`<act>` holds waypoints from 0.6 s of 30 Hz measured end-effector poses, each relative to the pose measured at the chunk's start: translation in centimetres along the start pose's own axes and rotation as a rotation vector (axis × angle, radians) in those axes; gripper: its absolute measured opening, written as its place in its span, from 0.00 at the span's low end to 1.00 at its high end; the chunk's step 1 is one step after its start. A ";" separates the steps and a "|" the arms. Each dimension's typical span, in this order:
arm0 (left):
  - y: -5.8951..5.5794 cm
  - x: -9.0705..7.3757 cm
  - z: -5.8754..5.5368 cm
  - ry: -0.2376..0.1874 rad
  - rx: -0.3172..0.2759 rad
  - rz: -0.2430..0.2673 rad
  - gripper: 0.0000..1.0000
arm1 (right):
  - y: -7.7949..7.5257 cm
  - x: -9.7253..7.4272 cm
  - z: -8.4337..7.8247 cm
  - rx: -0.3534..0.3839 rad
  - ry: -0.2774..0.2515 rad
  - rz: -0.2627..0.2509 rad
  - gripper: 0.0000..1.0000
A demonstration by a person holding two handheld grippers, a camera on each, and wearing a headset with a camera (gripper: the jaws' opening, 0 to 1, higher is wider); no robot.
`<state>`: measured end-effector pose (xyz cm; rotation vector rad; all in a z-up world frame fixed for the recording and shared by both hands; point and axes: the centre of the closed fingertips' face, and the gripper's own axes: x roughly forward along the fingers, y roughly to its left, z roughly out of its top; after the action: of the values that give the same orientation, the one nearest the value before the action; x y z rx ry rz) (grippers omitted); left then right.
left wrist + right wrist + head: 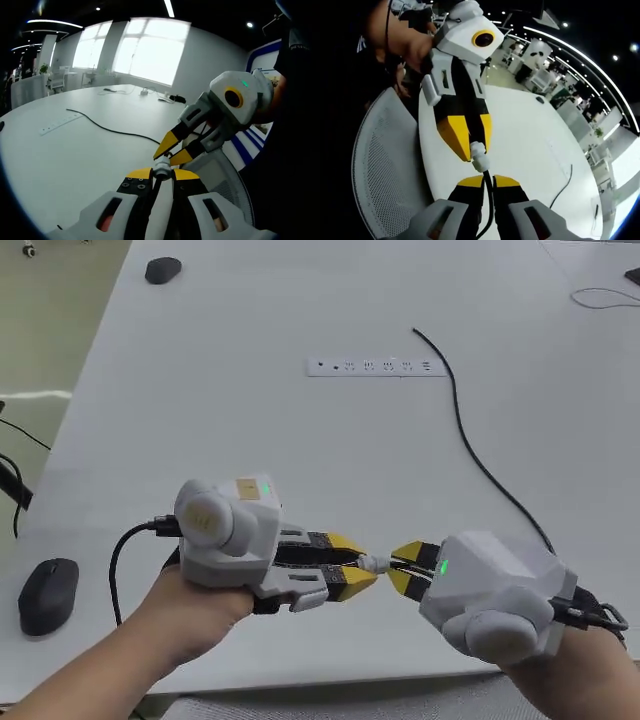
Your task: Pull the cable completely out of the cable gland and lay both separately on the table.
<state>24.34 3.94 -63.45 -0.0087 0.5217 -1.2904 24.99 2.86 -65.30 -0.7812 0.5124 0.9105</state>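
A small white cable gland is held over the table's near edge, and my left gripper is shut on it from the left. In the left gripper view the gland sits between the yellow tips of the left gripper. A thin black cable leaves the gland and runs down between the jaws of my right gripper, which is shut on it. In the head view the right gripper faces the left one tip to tip, almost touching.
On the white table lie a white power strip, a long black cord, a black mouse at the near left and a dark object far back. A white mesh chair stands below the table edge.
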 end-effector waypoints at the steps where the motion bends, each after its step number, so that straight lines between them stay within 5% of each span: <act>1: 0.0 0.0 0.0 0.000 -0.001 0.001 0.15 | 0.0 0.0 0.0 0.000 0.001 -0.001 0.01; 18: -0.2 -0.3 -0.1 0.005 0.040 0.015 0.14 | 0.0 0.2 -1.0 0.127 0.022 0.029 0.00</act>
<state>24.04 4.13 -63.36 0.0316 0.4998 -1.2861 25.00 2.21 -66.05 -0.6704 0.5962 0.8887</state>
